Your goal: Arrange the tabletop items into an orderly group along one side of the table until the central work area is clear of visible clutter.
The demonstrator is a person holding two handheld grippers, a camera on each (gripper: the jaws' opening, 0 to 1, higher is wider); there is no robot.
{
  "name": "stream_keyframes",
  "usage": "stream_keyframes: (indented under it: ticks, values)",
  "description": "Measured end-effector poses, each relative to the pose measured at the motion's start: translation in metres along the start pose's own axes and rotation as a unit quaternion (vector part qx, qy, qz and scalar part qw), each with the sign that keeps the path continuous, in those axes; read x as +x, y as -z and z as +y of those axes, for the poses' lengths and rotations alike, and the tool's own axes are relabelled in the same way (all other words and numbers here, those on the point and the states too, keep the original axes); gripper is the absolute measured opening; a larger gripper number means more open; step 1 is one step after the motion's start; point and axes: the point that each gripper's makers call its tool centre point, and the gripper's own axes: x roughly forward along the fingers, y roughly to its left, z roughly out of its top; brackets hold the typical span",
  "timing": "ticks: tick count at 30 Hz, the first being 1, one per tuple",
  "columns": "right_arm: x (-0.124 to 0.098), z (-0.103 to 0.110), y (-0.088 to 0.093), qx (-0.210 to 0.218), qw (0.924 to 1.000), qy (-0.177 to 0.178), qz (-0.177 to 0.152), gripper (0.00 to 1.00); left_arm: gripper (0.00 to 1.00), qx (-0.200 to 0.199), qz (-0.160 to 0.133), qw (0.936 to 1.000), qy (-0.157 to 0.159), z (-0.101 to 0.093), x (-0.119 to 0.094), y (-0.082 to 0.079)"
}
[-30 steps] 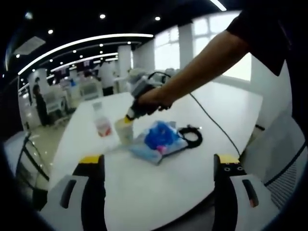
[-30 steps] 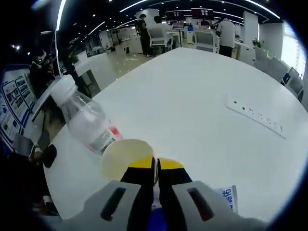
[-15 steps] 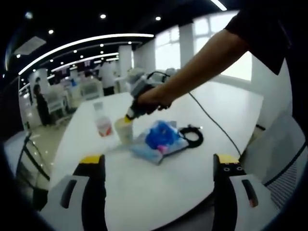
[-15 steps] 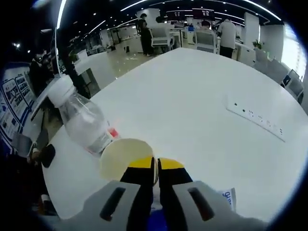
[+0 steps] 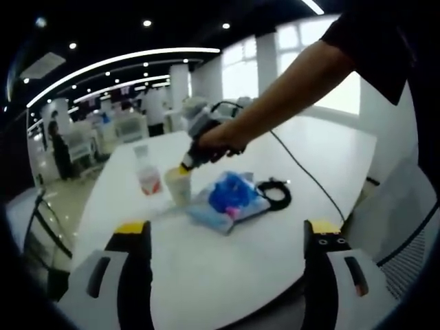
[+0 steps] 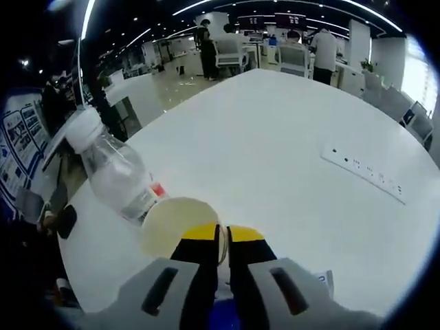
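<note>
In the right gripper view my right gripper [image 6: 223, 237] is shut on the rim of a pale paper cup [image 6: 177, 223], with a clear plastic bottle [image 6: 115, 174] standing just left of the cup. In the left gripper view the right gripper [image 5: 187, 163], held by a person's hand, pinches that paper cup [image 5: 179, 185] next to the bottle [image 5: 146, 175]. A blue-and-white packet [image 5: 228, 201] and a coiled black cable [image 5: 275, 193] lie right of the cup. My left gripper [image 5: 225, 237] hangs open over the near table edge, holding nothing.
The white table [image 6: 275, 144] stretches far ahead, with a white power strip [image 6: 364, 172] set in it at the right. Chairs [image 6: 295, 56] and people stand beyond the far end. A thin cable [image 5: 302, 172] runs across the table toward the near right edge.
The right gripper view has shifted slightly, so the bottle and cup sit a little lower and to the left. The left gripper view is nearly unchanged.
</note>
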Motion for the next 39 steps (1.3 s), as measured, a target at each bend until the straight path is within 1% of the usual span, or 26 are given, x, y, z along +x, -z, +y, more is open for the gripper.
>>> stream_keyframes:
  ticks: [2,5,9,13,17,19,23,29,33,35,39]
  values:
    - [0.0,-0.001,-0.001,0.001,1.0,0.0,-0.004,0.05,0.88,0.0,0.0,1.0,0.0,0.0,0.0,0.0]
    - [0.0,0.0,0.001,-0.002,1.0,-0.003,0.002,0.06,0.88,0.001,0.0,1.0,0.0,0.0,0.0,0.0]
    - [-0.001,-0.003,-0.001,0.0,1.0,0.002,-0.004,0.11,0.88,0.001,-0.001,1.0,-0.001,0.0,0.0,0.0]
    - [-0.003,-0.008,-0.006,0.008,0.9998,0.0,-0.016,0.14,0.88,0.003,-0.001,1.0,-0.002,0.001,0.0,0.0]
    - [-0.012,-0.013,-0.013,0.013,0.9992,0.004,-0.036,0.21,0.88,0.003,-0.004,1.0,-0.005,0.002,0.0,-0.001]
    - [-0.018,-0.014,-0.015,0.016,0.9989,0.004,-0.045,0.22,0.88,0.004,-0.005,1.0,-0.004,0.001,0.0,-0.001]
    - [-0.027,-0.019,-0.014,0.016,0.9985,0.011,-0.051,0.25,0.89,0.005,-0.007,1.0,-0.004,0.001,-0.001,-0.002]
    - [-0.042,-0.028,-0.011,0.024,0.9976,0.019,-0.062,0.29,0.89,0.005,-0.012,0.9999,-0.001,0.0,-0.001,-0.004]
    - [-0.058,-0.029,-0.003,0.024,0.997,0.026,-0.069,0.32,0.89,0.001,-0.019,0.9998,-0.002,0.001,-0.002,-0.006]
    - [-0.065,-0.033,0.0,0.032,0.9962,0.03,-0.075,0.34,0.9,0.002,-0.02,0.9998,-0.001,0.001,-0.002,-0.007]
    - [-0.079,-0.038,0.008,0.026,0.9955,0.043,-0.081,0.35,0.91,0.001,-0.023,0.9997,0.002,-0.001,-0.002,-0.008]
